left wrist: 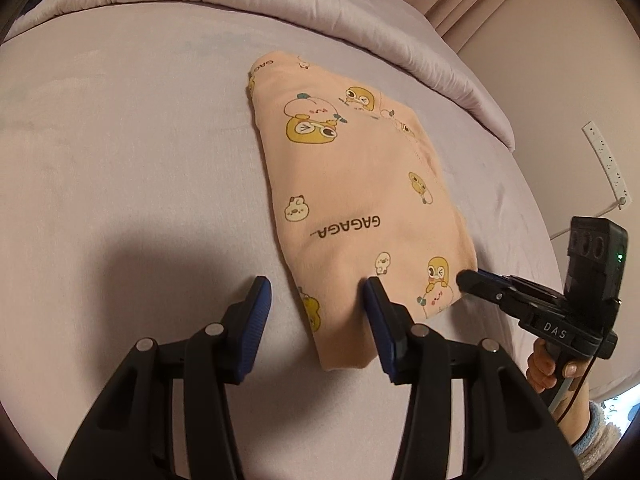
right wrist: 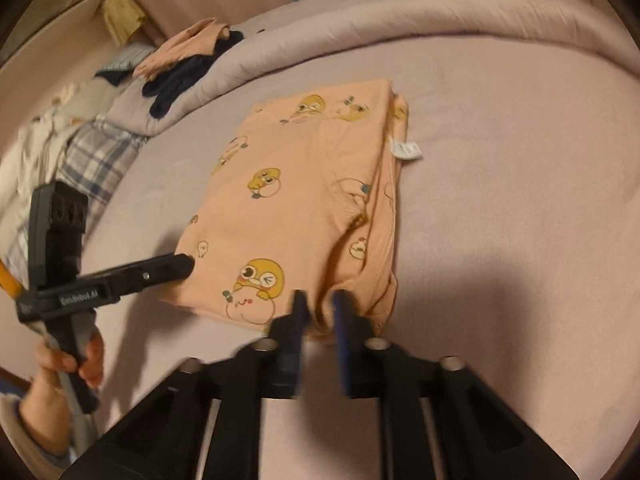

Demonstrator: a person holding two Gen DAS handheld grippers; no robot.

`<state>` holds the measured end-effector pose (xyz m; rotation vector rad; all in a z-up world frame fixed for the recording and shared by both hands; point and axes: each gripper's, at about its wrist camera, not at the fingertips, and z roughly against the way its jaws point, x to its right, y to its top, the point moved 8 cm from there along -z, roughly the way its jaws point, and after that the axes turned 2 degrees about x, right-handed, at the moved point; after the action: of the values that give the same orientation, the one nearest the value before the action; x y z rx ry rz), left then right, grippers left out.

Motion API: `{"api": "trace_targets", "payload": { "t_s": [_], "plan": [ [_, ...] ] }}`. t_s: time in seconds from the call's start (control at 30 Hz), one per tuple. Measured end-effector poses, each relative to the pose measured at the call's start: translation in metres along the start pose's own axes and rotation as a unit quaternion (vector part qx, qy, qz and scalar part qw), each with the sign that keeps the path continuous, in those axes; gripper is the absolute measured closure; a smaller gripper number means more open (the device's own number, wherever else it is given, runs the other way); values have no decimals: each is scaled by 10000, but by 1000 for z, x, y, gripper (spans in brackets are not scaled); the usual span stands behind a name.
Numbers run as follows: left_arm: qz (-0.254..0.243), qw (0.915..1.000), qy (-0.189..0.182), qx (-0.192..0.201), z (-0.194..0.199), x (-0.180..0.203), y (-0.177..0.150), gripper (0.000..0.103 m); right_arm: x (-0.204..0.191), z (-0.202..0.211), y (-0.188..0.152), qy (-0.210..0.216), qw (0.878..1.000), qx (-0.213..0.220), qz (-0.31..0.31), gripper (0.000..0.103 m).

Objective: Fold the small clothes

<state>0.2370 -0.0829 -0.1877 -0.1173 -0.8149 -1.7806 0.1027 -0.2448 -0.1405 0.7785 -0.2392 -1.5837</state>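
Note:
A folded peach garment (left wrist: pixel 360 184) printed with yellow cartoon chicks lies flat on the pink bed sheet (left wrist: pixel 120 160). My left gripper (left wrist: pixel 318 310) is open and straddles the garment's near left corner: one pad rests on the sheet, the other on the cloth. In the right wrist view the left gripper (right wrist: pixel 188 264) points at the garment's (right wrist: pixel 304 200) left edge. My right gripper (right wrist: pixel 320 312) is shut on the bunched near hem, at the corner with the big chick print. In the left wrist view the right gripper (left wrist: pixel 468 278) touches that same corner. A white care label (right wrist: pixel 406 150) sticks out on the right side.
A rolled quilt (left wrist: pixel 280 4) runs along the bed's far side. Other clothes are piled at the left: peach and dark pieces (right wrist: pixel 188 56) and a plaid cloth (right wrist: pixel 96 160). A power strip (left wrist: pixel 608 164) and cable hang on the wall to the right.

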Motion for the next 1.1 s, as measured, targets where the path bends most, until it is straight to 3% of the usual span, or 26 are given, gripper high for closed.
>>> {"api": "trace_targets", "payload": {
  "t_s": [0.2, 0.33, 0.4, 0.5, 0.6, 0.83, 1.0, 1.1],
  "plan": [
    [-29, 10000, 30, -60, -1, -1, -2, 55, 7, 20, 9, -371, 9989, 257, 104, 96],
    [-48, 9999, 60, -110, -3, -4, -3, 55, 25, -3, -4, -749, 9968, -249, 92, 96],
    [-80, 9999, 92, -102, -1, -5, -2, 55, 25, -4, -7, -654, 9973, -341, 51, 96],
    [-172, 9995, 269, 8, 6, -6, 1, 55, 24, 7, -3, -858, 9959, -206, 204, 95],
    [-249, 9989, 279, 271, 16, -1, 9, 55, 15, 22, 10, -1137, 9919, 203, 531, 95],
    [-683, 9970, 265, 242, -3, 28, 12, 57, -12, 4, 42, -503, 9942, 622, 721, 95],
    [-1056, 9927, 580, 106, -23, 30, 0, 57, -3, -32, 34, -670, 9956, 135, 637, 95],
    [-1196, 9905, 670, 101, -26, 29, -1, 57, 3, -33, 30, -558, 9968, 128, 553, 95]
  ]
}}
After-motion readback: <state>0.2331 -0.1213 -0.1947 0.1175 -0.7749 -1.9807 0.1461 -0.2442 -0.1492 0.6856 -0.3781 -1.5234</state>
